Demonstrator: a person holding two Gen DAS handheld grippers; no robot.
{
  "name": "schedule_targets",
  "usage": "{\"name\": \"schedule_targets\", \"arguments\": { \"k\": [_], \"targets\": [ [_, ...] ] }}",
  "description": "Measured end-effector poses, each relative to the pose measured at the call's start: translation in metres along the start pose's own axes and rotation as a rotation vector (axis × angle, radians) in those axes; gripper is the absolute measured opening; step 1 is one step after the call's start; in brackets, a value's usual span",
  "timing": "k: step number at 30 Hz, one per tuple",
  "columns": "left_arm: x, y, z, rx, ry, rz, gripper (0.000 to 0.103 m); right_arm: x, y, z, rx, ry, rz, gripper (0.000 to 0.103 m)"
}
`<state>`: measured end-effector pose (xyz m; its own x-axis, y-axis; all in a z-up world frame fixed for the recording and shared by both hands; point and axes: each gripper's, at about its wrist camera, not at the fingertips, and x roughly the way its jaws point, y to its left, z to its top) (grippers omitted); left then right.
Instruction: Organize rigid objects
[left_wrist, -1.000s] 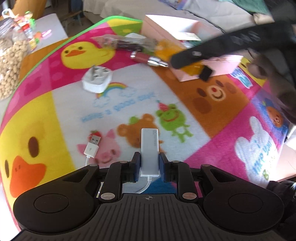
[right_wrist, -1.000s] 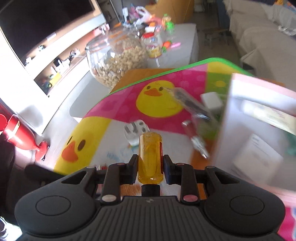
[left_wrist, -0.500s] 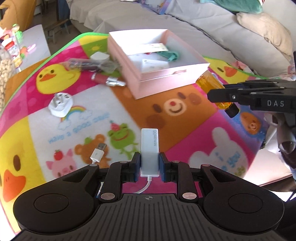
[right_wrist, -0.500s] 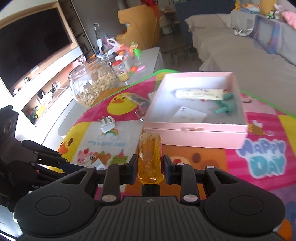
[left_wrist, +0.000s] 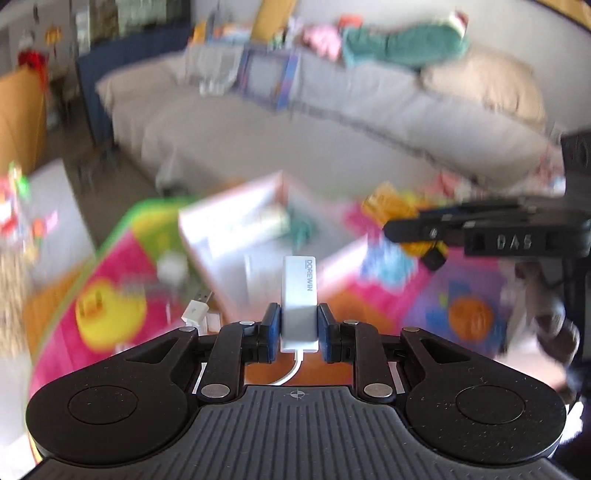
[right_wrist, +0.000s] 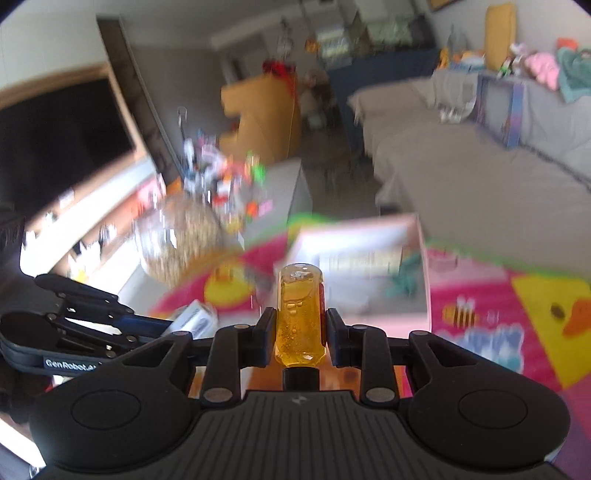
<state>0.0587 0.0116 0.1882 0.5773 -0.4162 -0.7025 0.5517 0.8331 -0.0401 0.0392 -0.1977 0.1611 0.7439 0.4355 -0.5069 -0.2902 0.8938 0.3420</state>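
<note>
while both views are smeared with blur, we can still read what each gripper carries. our left gripper has its jaws drawn narrow onto a white adapter, the blue pads pressing its two long sides, the printed end pointing away from us. a thin white cable curls out of its near end, and its usb plug shows just left of the jaws. our right gripper is clamped the same way onto a small amber bottle, full of golden liquid with bubbles in it, its dark cap toward us and its rounded base pointing forward.

beyond both sets of fingers lies the pink box, open at the top, resting on the colourful play mat with its yellow ducks. inside it we make out a pale tube and something teal, both too blurred to name further. in the left wrist view the box sits past the adapter, and the right gripper reaches in from the right edge with the amber bottle in it, near the box's right side. in the right wrist view the left gripper comes in from the left edge holding the adapter, low over the mat.

a glass jar of pale round pieces stands off the mat's far left edge, with a grey sofa behind the box.
</note>
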Motion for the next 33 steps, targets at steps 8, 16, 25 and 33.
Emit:
{"name": "schedule_targets", "arguments": {
  "k": [8,16,25,33],
  "targets": [
    [0.038,0.016,0.079,-0.039,-0.125,0.001,0.024,0.028,-0.018,0.054,0.098,-0.139,-0.062,0.028],
    [0.116,0.063,0.073,-0.267,0.068,-0.166,0.024,0.047,-0.021,0.042,0.004,-0.130,-0.142,0.048],
    [0.081,0.115,0.010,-0.333,0.003,-0.053,0.024,0.069,-0.006,0.023,-0.125,-0.051,-0.152,0.060],
    [0.047,0.168,-0.064,-0.379,-0.012,0.263,0.024,0.110,0.036,0.020,-0.145,0.033,-0.078,0.060]
  ]
}}
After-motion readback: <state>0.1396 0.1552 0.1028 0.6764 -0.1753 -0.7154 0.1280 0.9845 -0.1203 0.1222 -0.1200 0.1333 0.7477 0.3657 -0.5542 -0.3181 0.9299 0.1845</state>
